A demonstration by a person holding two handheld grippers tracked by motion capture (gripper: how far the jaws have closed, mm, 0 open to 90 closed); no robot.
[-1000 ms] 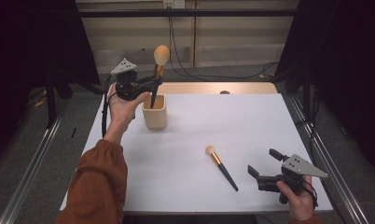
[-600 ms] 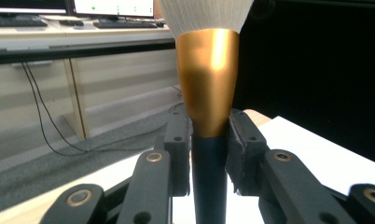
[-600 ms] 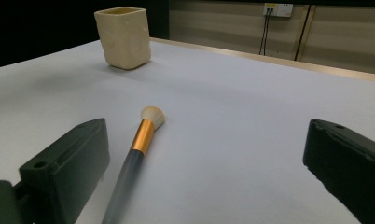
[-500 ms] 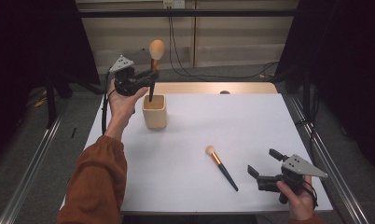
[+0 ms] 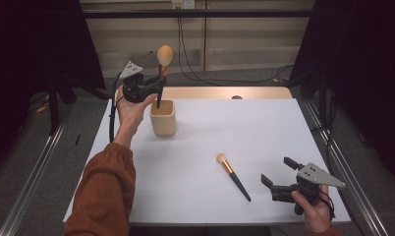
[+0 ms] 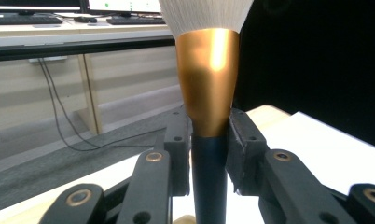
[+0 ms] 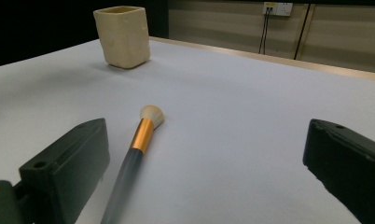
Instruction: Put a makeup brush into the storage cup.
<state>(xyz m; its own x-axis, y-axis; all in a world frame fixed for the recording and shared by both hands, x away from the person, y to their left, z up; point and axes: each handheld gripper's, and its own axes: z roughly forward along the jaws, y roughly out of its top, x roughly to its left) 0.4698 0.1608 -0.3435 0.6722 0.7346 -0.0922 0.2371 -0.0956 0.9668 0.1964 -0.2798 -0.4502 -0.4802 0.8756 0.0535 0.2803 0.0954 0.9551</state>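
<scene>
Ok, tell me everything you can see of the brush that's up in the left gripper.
The held brush is a makeup brush with a rounded pale bristle head, a shiny gold collar and a dark handle. It stands upright, bristles up, with its handle tip pointing down into the mouth of the cream cup; whether the tip touches the cup I cannot tell. The left hand-held gripper is shut on it, pads clamping where collar meets handle.

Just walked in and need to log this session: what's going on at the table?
A person is sorting makeup brushes into a beige cup. The left gripper is shut on a large brush, held upright, bristles up, with its handle tip at the cup's mouth. A smaller brush lies flat on the white table. The right gripper rests open just right of it, touching nothing.
</scene>
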